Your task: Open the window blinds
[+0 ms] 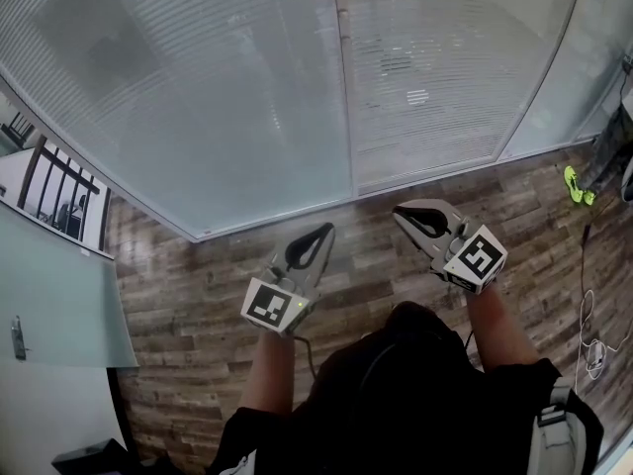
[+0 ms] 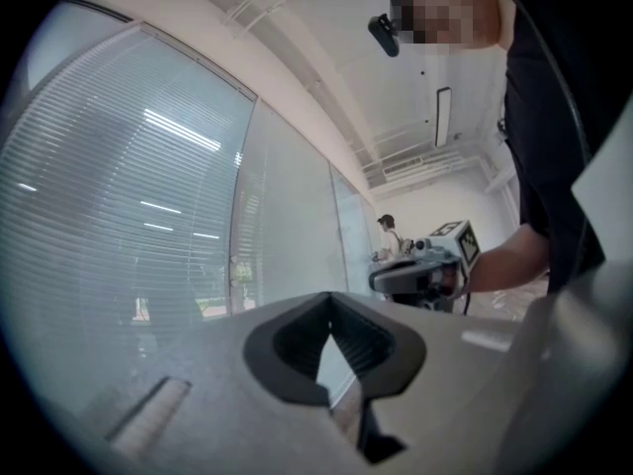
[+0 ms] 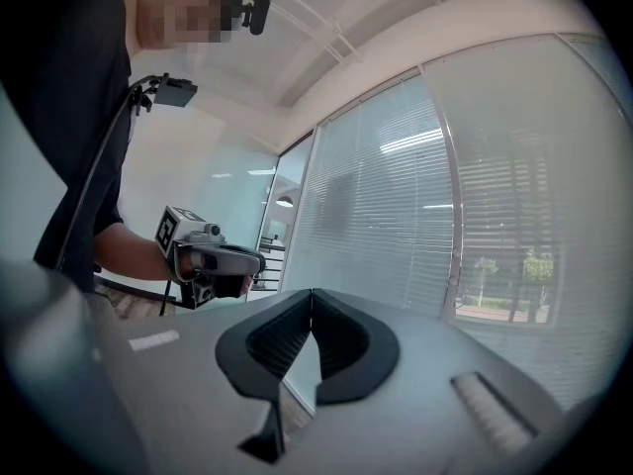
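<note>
Head view: wood-plank floor [image 1: 178, 295] and a glass wall ahead, with the window blinds [image 1: 218, 87] lowered behind the panes. Left gripper [image 1: 324, 231] and right gripper [image 1: 400, 211] are level, near the glass but apart from it, jaws pinched together on nothing. Cables [image 1: 591, 349] lie on the floor at right.

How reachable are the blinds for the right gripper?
Probably not directly: nothing stands between the right gripper and the glass, but the blinds seem to sit behind it, and no cord or knob shows.
</note>
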A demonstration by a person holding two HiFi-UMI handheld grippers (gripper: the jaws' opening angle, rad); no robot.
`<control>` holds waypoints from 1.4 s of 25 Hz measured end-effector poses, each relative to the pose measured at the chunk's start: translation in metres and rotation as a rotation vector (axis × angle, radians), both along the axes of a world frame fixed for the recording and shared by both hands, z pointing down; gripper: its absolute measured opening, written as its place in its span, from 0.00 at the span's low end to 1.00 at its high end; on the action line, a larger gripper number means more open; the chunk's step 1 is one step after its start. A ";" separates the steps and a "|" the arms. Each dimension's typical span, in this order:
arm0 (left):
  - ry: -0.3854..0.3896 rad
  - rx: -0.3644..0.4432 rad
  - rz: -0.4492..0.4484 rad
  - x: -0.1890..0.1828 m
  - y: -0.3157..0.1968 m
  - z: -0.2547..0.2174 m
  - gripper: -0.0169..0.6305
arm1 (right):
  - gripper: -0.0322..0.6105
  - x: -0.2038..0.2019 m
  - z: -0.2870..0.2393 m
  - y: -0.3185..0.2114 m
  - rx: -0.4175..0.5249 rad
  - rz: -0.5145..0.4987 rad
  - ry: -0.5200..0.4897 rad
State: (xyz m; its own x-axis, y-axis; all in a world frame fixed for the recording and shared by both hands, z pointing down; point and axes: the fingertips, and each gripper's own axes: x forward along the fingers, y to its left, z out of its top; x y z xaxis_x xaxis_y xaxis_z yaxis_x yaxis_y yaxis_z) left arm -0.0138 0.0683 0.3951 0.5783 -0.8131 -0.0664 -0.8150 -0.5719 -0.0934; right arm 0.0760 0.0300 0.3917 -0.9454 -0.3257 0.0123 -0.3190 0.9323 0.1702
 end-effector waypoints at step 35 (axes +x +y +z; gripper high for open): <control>-0.042 -0.035 -0.089 -0.015 -0.136 -0.002 0.03 | 0.06 -0.007 -0.001 -0.155 -0.032 -0.019 -0.072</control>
State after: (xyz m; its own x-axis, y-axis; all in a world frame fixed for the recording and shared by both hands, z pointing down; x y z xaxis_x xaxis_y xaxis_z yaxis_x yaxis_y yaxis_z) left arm -0.0290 -0.0681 0.3928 0.5052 -0.8629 -0.0143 -0.8586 -0.5008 -0.1100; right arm 0.0688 -0.1252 0.3907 -0.9503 -0.3079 -0.0457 -0.3112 0.9431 0.1174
